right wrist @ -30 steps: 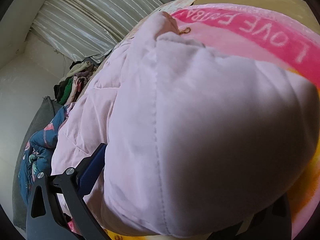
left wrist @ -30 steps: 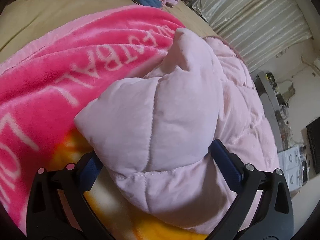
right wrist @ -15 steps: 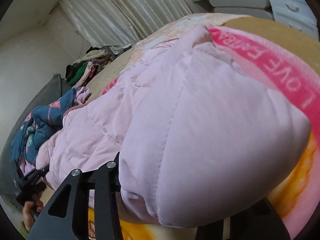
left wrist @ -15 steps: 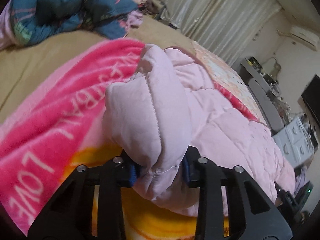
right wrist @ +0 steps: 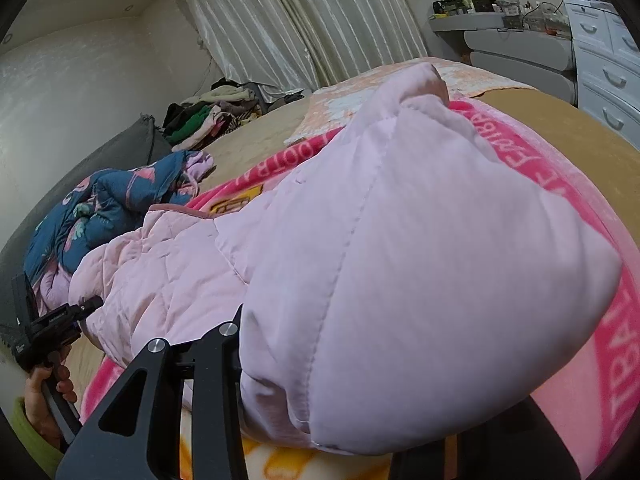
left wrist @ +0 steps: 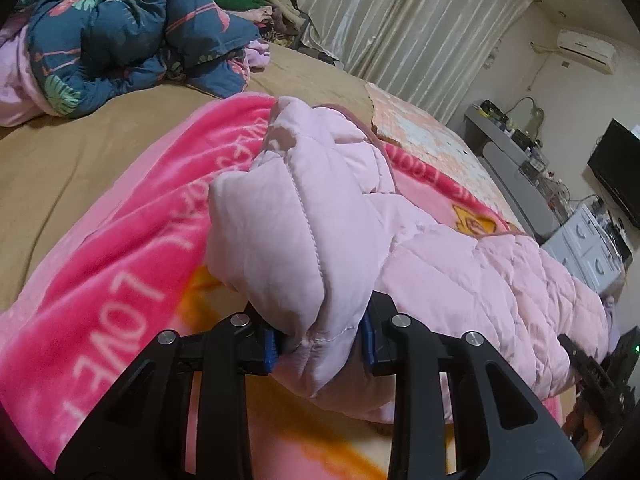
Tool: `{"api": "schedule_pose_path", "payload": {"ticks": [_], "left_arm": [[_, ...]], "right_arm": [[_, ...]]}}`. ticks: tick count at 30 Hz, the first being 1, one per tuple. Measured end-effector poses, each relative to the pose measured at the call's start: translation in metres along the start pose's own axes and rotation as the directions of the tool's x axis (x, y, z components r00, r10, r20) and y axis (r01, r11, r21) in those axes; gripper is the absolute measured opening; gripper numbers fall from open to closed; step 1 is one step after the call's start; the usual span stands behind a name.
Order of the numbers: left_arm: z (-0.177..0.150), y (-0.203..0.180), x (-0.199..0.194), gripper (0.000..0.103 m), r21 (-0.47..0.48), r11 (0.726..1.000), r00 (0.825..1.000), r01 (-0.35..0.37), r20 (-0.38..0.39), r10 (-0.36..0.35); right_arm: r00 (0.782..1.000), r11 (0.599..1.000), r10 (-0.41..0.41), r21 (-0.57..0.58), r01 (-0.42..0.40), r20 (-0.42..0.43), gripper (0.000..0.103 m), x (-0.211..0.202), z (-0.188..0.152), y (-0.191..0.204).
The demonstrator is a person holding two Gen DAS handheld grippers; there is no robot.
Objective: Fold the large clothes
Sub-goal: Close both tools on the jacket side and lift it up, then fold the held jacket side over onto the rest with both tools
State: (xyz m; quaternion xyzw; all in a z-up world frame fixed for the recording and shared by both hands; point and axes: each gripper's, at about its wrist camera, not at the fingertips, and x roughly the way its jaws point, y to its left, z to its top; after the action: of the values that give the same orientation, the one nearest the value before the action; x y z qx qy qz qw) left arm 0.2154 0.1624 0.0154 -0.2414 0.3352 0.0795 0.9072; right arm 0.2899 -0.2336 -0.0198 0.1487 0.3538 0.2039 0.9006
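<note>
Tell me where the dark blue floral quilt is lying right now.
The dark blue floral quilt lies bunched at the upper left of the left wrist view, on the tan bedsheet beyond the pink blanket, near the clothes pile by the curtains.

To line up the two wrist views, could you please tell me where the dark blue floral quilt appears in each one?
Left wrist view: the dark blue floral quilt is bunched at the upper left, on the far side of the bed, beyond the pink blanket.
Right wrist view: the quilt lies at middle left, behind the pale pink jacket.
Shared landmark: the pleated curtain, along the top in both views.
</note>
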Motion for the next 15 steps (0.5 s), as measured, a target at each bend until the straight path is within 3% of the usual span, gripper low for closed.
{"api": "schedule_pose_path", "payload": {"ticks": [15], "left_arm": [[-0.062,0.017,-0.068,0.022,0.029,1.000,1.000,0.003,0.007,-0.003]], "right_arm": [[1.000,1.000,0.011,-0.024,-0.012,-0.021,0.037,-0.062,-0.060,0.013]]}}
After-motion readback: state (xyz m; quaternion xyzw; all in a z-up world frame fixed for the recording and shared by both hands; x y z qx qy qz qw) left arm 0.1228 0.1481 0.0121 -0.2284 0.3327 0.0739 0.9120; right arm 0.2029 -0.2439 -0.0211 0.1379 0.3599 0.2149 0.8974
